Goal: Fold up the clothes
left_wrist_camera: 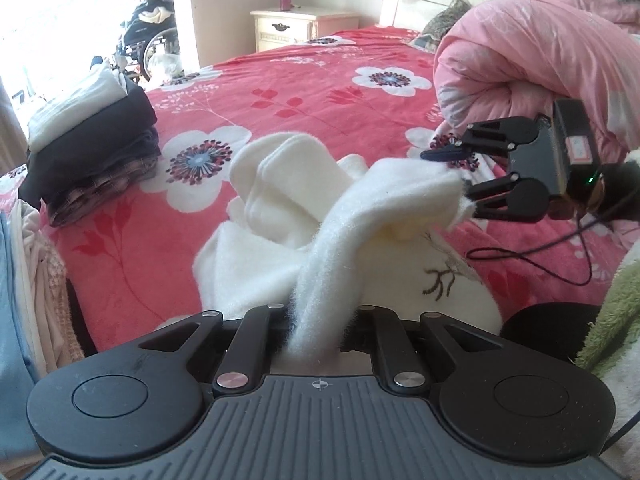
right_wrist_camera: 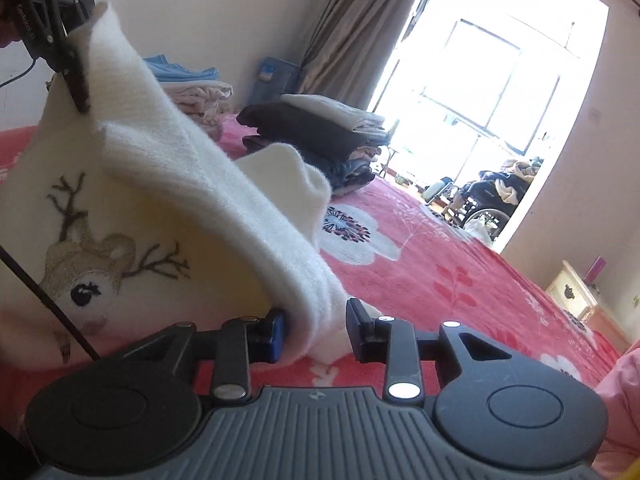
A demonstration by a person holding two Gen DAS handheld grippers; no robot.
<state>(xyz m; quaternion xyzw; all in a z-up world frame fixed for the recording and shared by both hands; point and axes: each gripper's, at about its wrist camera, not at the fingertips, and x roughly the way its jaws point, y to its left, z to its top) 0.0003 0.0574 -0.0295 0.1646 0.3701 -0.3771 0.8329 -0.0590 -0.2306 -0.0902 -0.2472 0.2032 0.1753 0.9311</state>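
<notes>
the left gripper (left_wrist_camera: 316, 320) is clamped on a bunched edge of the white sweater (left_wrist_camera: 276, 256), lifting it off the red floral bedspread (left_wrist_camera: 320, 92). the right gripper (right_wrist_camera: 316, 330) straddles another edge with its jaws apart; one pad touches the cloth, the other stands clear. this looks like the step of getting two holds before a fold. next, the right jaws likely need to close, then both spread the sweater flat, away from the folded pile (left_wrist_camera: 92, 148).
</notes>
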